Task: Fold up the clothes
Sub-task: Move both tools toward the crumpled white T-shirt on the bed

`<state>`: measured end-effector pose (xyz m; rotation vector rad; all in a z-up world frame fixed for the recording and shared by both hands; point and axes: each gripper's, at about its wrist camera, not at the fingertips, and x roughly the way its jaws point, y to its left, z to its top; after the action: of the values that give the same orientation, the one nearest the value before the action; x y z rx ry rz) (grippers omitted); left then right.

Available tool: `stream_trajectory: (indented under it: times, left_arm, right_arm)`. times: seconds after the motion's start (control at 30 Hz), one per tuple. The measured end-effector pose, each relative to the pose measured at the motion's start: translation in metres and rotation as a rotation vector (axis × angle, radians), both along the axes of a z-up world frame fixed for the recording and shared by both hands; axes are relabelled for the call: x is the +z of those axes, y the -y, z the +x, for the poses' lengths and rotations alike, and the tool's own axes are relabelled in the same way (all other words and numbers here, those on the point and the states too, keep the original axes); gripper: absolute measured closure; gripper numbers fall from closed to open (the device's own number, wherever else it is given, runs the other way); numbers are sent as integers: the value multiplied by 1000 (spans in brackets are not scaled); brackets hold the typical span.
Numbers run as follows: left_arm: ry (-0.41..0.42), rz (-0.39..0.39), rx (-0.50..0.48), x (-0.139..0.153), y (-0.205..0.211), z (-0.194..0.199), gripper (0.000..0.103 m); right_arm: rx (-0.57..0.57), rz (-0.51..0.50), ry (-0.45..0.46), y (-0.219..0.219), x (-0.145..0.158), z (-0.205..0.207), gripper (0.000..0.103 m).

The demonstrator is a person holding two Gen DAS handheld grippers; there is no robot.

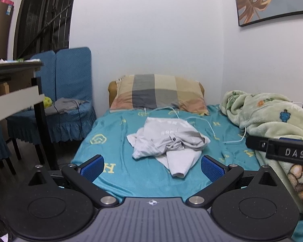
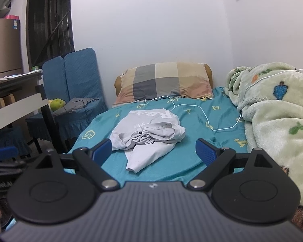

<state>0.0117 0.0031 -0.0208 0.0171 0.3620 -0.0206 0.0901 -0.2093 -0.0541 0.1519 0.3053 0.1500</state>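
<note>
Left wrist view: my left gripper (image 1: 151, 168) and right gripper (image 2: 153, 152) gape, empty; white cable (image 1: 208, 125) behind the crumpled grey shirt (image 1: 167, 141); only here, a leaf picture (image 1: 272, 0).

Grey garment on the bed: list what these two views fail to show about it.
- Grey garment: crumpled, so its type and lower layers are hidden by its own folds, both views.
- Print: partly folded under, unreadable, both views.
- White cable: its far end runs onto the green blanket, right wrist view; the frame edge cuts it off.
</note>
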Motion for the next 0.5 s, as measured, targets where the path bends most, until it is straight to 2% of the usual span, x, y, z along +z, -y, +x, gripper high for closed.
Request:
stream_trajectory:
  times: [0.27,0.5]
  left_arm:
    - [-7,10,19,-5,0,2,0]
    - [-23,-22,51,-8,-8,2,0]
  right_arm:
    - [-4,1,3,2,0,1,12]
    - [-11,20,9,9,2,2,12]
